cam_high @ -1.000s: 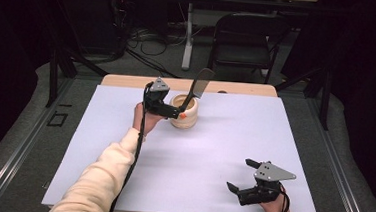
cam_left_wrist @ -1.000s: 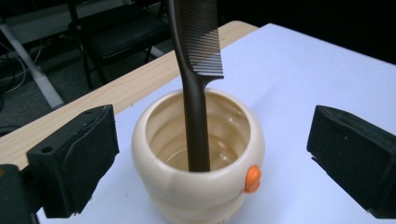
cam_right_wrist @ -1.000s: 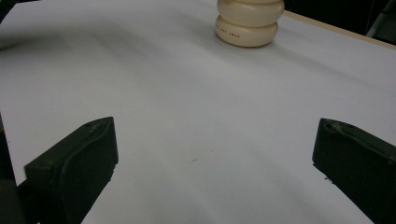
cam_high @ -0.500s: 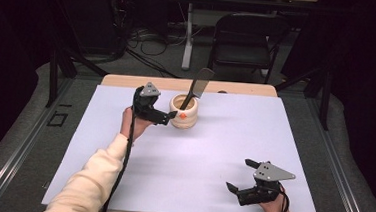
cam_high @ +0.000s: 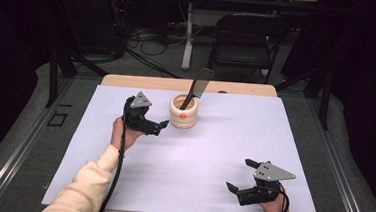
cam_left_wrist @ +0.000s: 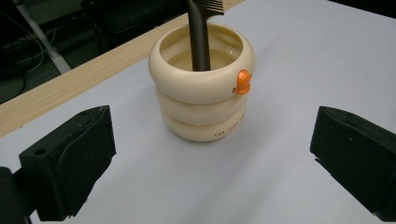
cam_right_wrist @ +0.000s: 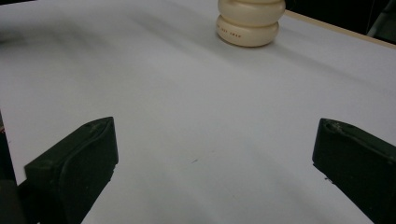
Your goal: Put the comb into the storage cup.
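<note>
A cream ribbed cup [cam_high: 184,112] with a small orange mark [cam_left_wrist: 242,81] stands upright at the back middle of the white table [cam_high: 197,157]. A black comb [cam_high: 198,86] leans in it, teeth up. My left gripper [cam_high: 160,127] hovers open just left of the cup, a short gap away, nothing between its jaws. In the left gripper view the cup [cam_left_wrist: 201,100] and comb [cam_left_wrist: 200,37] sit ahead, centred beyond the left gripper [cam_left_wrist: 210,158]. My right gripper [cam_high: 240,175] rests open near the front right edge; in its own view the right gripper [cam_right_wrist: 215,163] faces the distant cup [cam_right_wrist: 250,21].
A wooden strip [cam_high: 187,85] runs along the table's far edge. Behind it stand a dark folding chair [cam_high: 246,35] and a table leg, with cables on the floor. White surface spreads between the two grippers.
My left gripper has drawn back from the cup, leftward and toward the person, with open jaws. The comb stays in the cup. The right gripper has not moved.
</note>
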A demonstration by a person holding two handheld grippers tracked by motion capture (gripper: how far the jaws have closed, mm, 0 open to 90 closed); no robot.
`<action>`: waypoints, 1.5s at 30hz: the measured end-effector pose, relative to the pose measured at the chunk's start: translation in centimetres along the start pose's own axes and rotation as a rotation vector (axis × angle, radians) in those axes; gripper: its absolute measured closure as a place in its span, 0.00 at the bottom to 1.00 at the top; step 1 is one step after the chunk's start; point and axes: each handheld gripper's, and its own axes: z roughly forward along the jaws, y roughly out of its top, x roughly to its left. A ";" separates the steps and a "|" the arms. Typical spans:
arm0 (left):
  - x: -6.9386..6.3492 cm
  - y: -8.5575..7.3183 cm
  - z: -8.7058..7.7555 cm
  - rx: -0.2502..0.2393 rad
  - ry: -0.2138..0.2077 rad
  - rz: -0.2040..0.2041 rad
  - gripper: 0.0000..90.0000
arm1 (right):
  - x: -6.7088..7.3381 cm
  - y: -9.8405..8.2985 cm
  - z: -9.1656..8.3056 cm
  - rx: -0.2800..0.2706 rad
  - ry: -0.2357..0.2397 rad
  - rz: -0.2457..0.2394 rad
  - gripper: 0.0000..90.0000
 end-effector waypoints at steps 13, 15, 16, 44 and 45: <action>-1.2 -1.9 -2.3 -0.032 0.015 0.011 0.00 | 0.0 0.0 -0.1 -0.001 -0.002 -0.002 0.00; -1.5 -2.3 -2.6 -0.036 0.014 0.012 0.00 | 0.0 0.0 -0.1 -0.001 -0.002 -0.002 0.00; -1.6 -2.5 -2.7 -0.038 0.017 0.014 0.00 | 0.0 0.0 -0.1 -0.001 -0.001 -0.002 0.00; -3.7 -7.7 -6.5 -0.079 0.024 -0.015 0.00 | 0.1 0.0 -0.2 -0.002 -0.003 -0.004 0.00; -3.8 -7.8 -6.6 -0.077 0.025 -0.014 0.00 | 0.1 0.0 -0.2 -0.001 -0.003 -0.004 0.00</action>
